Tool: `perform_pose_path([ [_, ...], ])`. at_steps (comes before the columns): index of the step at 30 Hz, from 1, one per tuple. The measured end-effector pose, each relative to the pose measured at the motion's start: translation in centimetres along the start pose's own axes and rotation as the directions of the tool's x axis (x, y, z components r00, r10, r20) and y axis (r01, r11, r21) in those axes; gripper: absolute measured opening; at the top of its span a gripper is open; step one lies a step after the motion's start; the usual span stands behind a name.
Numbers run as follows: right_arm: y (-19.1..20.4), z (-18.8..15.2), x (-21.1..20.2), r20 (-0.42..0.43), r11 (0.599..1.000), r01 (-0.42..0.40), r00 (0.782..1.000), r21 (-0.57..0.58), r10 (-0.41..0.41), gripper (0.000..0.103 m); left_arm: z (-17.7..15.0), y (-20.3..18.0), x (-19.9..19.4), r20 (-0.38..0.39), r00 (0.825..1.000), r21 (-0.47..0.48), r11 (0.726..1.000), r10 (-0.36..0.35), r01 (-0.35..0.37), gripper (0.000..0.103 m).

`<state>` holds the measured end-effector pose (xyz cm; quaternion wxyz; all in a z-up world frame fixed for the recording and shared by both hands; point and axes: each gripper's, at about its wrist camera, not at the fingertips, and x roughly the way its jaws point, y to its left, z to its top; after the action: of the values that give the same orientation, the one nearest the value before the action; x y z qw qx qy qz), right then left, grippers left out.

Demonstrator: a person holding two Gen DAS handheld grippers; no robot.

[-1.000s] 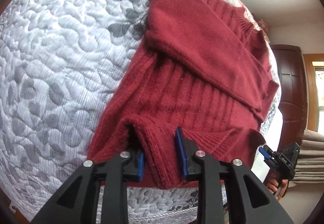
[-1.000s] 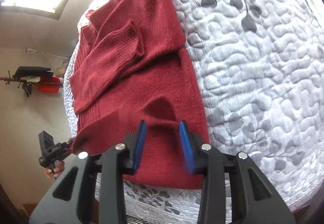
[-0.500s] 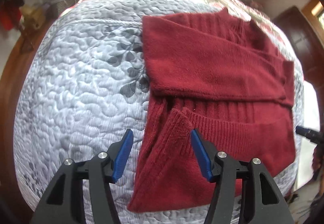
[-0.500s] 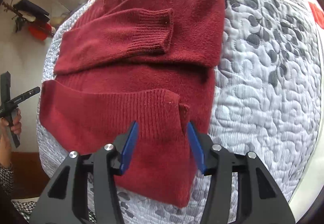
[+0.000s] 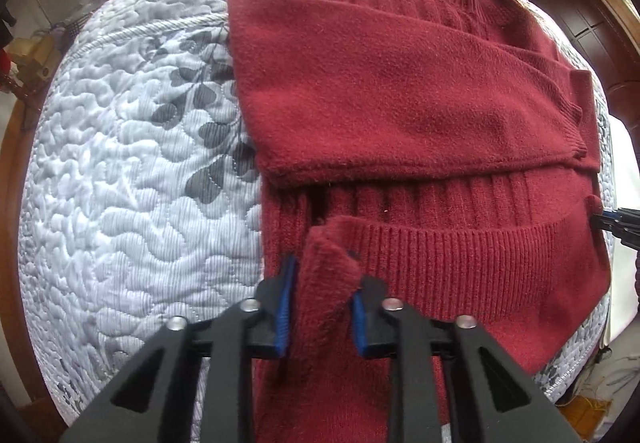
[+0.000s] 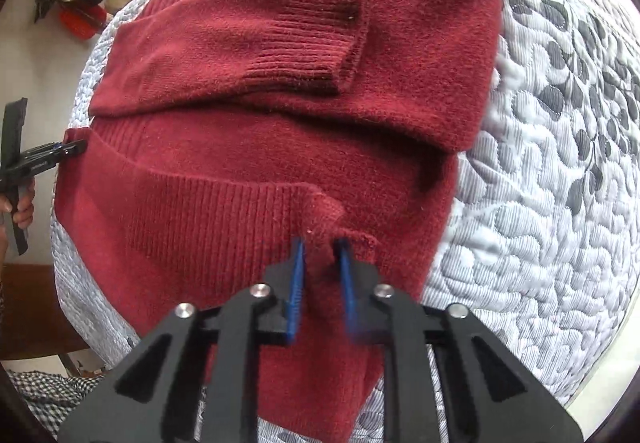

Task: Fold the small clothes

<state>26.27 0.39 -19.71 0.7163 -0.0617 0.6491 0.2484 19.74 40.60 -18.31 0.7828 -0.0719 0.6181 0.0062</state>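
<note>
A dark red knitted sweater (image 5: 400, 91) (image 6: 280, 91) lies on a quilted bed with both sleeves folded across its chest. Its ribbed hem (image 5: 460, 255) (image 6: 200, 219) is lifted off the quilt and doubled over toward the sleeves. My left gripper (image 5: 320, 303) is shut on the hem's left corner, with the knit bunched between its blue pads. My right gripper (image 6: 320, 283) is shut on the hem's right corner. Each gripper also shows small at the edge of the other's view, the right gripper (image 5: 616, 223) and the left gripper (image 6: 44, 159).
The white and grey leaf-patterned quilt (image 5: 120, 183) (image 6: 560, 163) covers the bed around the sweater. A dark wooden door (image 5: 592, 15) stands at the far right. A hand (image 6: 22, 207) holds the other gripper. Red and black items (image 6: 76, 7) hang on the far wall.
Both grippers have closed on the hem corners and lifted them, carrying the hem up and over toward the folded sleeves. Half a second ago their jaws stood wider around the fabric.
</note>
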Motion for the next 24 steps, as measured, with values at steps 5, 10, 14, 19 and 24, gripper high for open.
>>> perform_pose_path([
  [5, 0.2, -0.6, -1.6, 0.046, 0.999, -0.038, 0.998, 0.001, 0.038, 0.011, -0.6, -1.1, -1.7, 0.052, 0.997, 0.037, 0.998, -0.052, 0.050, 0.007],
  [10, -0.6, -0.5, -4.9, 0.128, 0.991, -0.125, 0.985, 0.044, 0.118, 0.005, -0.3, -0.7, -4.4, 0.124, 0.986, 0.006, 0.994, -0.113, 0.113, 0.007],
  [14, -1.6, 0.8, -7.6, 0.204, 0.983, -0.173, 0.967, 0.066, 0.156, 0.005, 2.1, -0.2, -6.4, 0.192, 0.970, -0.026, 0.987, -0.149, 0.156, 0.007],
  [19, -2.6, 4.6, -10.7, 0.297, 0.982, -0.179, 0.942, 0.057, 0.155, 0.004, 6.2, -0.5, -8.5, 0.290, 0.947, -0.039, 0.987, -0.138, 0.156, 0.007],
  [24, -3.8, 10.1, -12.0, 0.344, 0.987, -0.153, 0.930, 0.048, 0.128, 0.004, 11.5, 0.1, -8.4, 0.355, 0.927, -0.055, 0.988, -0.118, 0.147, 0.007],
])
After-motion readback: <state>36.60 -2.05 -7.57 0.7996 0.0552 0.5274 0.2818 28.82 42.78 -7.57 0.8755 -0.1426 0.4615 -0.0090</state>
